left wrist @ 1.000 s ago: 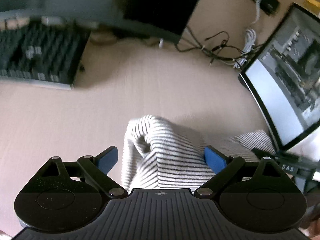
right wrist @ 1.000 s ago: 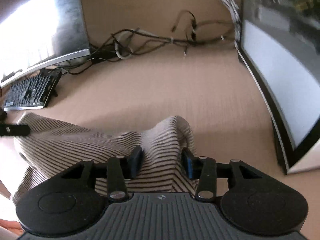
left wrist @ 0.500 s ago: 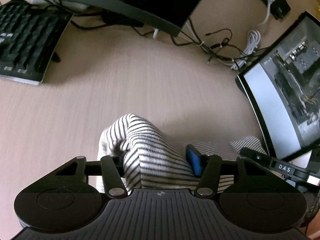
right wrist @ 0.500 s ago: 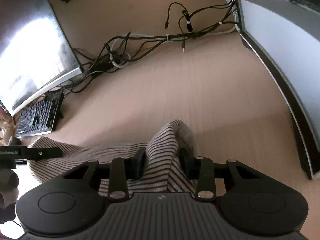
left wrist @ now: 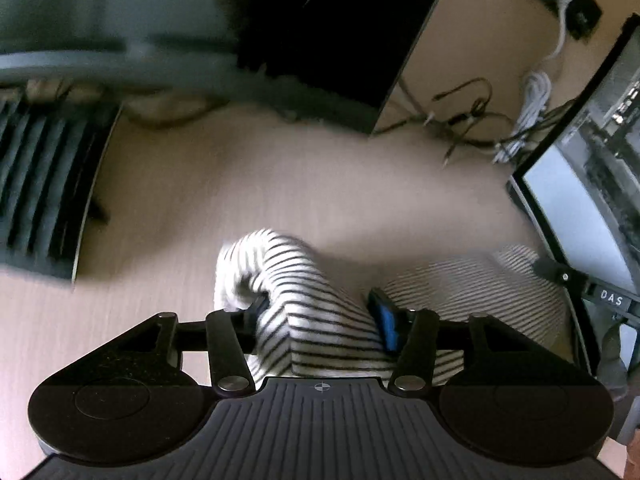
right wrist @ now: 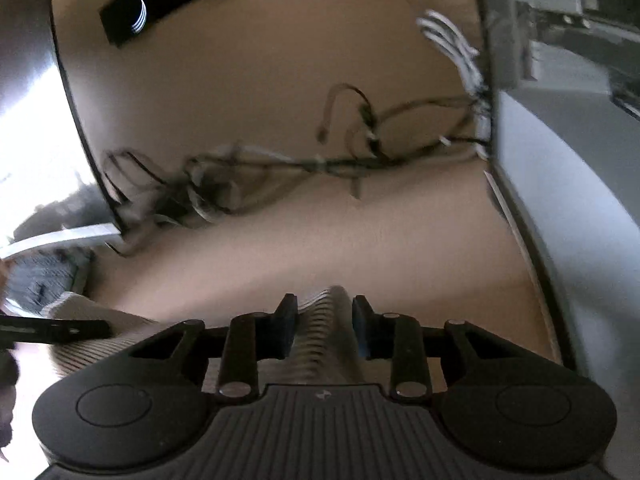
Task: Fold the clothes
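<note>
A white garment with thin dark stripes (left wrist: 304, 308) bunches up between the fingers of my left gripper (left wrist: 320, 308), which is shut on a thick fold of it. The cloth stretches right toward the other gripper's finger (left wrist: 560, 276). In the right wrist view the same striped garment (right wrist: 324, 332) stands as a narrow ridge pinched in my right gripper (right wrist: 325, 322), shut on it. More of the cloth (right wrist: 92, 316) spreads to the left, where the left gripper's black finger (right wrist: 52, 330) crosses it. Both views are blurred by motion.
The wooden desk (left wrist: 240, 184) carries a keyboard (left wrist: 44, 184) at the left, a dark curved monitor (left wrist: 200, 20) behind, and a lit monitor (left wrist: 580, 208) at the right. Tangled cables (right wrist: 300, 160) and a power strip (right wrist: 160, 4) lie at the back.
Both grippers have lifted and swung with the striped garment in their grip. The left gripper, open a second ago, closed on the fold. The right gripper now tilts up toward the cables.
</note>
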`<action>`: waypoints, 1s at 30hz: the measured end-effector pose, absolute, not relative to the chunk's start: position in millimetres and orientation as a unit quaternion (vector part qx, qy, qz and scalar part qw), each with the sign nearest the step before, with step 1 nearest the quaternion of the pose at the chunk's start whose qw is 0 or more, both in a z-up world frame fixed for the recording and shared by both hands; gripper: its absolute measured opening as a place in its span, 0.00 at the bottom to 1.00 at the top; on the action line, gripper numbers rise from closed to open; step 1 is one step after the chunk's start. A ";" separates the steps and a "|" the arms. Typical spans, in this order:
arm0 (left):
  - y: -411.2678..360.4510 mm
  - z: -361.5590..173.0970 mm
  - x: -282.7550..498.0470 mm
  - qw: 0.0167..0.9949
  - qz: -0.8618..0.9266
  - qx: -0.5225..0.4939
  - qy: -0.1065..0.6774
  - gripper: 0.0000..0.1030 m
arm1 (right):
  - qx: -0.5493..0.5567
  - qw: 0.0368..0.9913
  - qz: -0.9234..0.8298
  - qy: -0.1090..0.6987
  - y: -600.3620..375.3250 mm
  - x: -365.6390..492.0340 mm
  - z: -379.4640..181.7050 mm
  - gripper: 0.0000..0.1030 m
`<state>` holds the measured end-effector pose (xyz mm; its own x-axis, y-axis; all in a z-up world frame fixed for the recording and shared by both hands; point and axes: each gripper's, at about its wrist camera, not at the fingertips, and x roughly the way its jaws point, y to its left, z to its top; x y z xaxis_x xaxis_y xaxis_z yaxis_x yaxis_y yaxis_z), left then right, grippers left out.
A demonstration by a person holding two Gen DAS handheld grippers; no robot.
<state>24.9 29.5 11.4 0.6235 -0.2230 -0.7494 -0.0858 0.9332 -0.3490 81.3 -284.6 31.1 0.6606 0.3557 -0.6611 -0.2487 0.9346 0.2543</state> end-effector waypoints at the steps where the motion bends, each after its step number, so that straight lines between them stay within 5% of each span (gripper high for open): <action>1: 30.3 8.9 19.8 0.883 -0.037 -0.184 0.431 0.59 | 0.064 0.910 0.160 0.377 -286.8 80.4 29.7 0.33; 12: 19.5 13.0 5.1 0.898 -0.026 -0.136 0.418 0.63 | 0.012 0.932 0.193 0.306 -265.2 47.7 71.5 0.44; 17: 23.9 13.7 0.6 0.899 -0.025 -0.141 0.414 0.68 | -0.010 0.904 0.222 0.365 -242.9 37.6 41.2 0.50; 30: 13.5 63.6 -13.3 0.919 -0.081 -0.138 0.361 0.74 | -0.027 0.915 0.202 0.348 -231.6 22.6 33.5 0.51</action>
<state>-13.3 13.5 63.6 0.7263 -0.2481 -0.6411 0.0492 0.9490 -0.3114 22.6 -231.6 33.5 0.6753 0.3515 -0.6484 -0.3885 0.9168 0.0924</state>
